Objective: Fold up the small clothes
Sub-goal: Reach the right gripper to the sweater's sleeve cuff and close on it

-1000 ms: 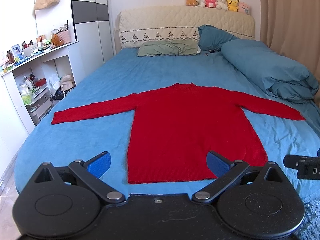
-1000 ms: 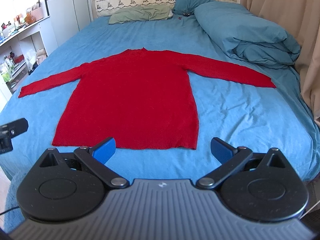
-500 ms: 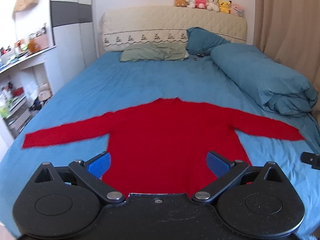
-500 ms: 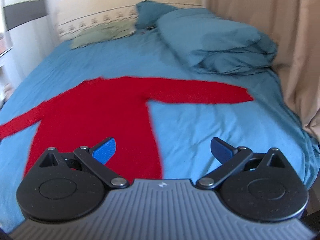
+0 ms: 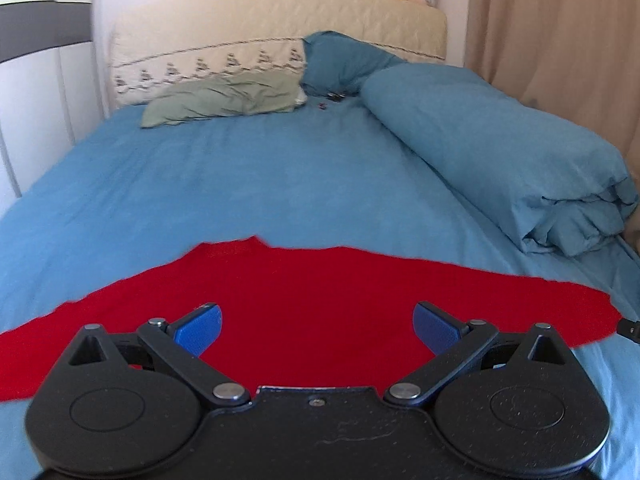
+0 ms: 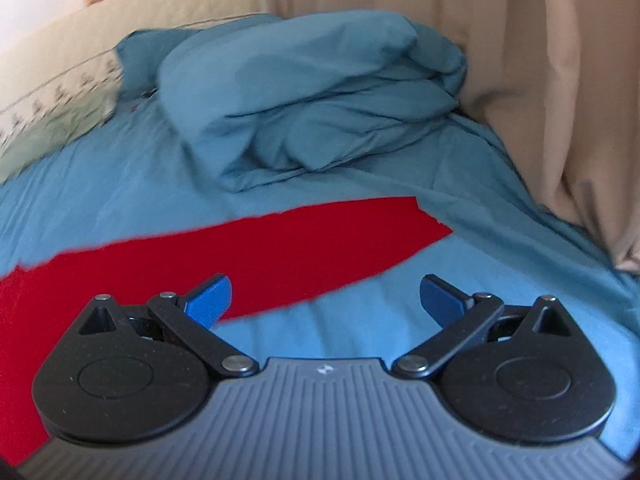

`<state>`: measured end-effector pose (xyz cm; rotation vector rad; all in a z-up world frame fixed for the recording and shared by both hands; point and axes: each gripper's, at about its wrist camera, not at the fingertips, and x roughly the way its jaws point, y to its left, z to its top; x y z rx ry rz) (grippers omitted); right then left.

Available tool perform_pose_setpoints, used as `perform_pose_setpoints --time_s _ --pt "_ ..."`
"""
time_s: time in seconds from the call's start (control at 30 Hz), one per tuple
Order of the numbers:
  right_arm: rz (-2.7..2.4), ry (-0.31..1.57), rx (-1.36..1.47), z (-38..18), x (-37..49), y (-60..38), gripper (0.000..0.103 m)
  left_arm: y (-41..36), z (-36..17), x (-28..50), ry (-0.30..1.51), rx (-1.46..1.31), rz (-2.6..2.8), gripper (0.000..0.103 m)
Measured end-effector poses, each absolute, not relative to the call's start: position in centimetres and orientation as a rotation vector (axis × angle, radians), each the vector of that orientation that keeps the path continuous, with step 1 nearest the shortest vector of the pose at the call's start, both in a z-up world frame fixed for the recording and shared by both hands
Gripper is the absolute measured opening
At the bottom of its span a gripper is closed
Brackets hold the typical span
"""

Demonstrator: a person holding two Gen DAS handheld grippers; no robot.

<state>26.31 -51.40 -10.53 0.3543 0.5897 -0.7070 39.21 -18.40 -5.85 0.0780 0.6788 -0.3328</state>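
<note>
In the left wrist view, the left gripper hides the red sweater's lower body; its left sleeve is cut off at the frame edge. No writing is legible. The jaws stand wide above the chest.

In the right wrist view, blurred, the right gripper gapes wide, empty, just short of the sweater's right sleeve on the bed near its curtain-side edge.

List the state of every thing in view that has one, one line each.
red sweater: unfolded, lying flat on the bed, sleeves spread out.
left gripper: open, empty, over the sweater's body.
right gripper: open, empty, near the sweater's sleeve.
blue duvet: folded in a bulky roll along the bed's side.
green pillow: lying flat, rumpled.
curtain: drawn, hanging to the bed.
</note>
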Motion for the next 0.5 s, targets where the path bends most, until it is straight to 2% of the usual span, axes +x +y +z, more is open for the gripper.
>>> perform_pose_setpoints --time_s 0.4,0.5 --pt "-0.831 0.594 0.697 -17.9 28.5 -60.3 0.103 -25.6 -11.9 48.6 0.872 0.107 -0.340 0.103" --pt "-0.841 0.602 0.700 -19.3 28.3 -60.8 0.103 -27.3 -13.7 50.1 0.916 0.138 -0.336 0.103"
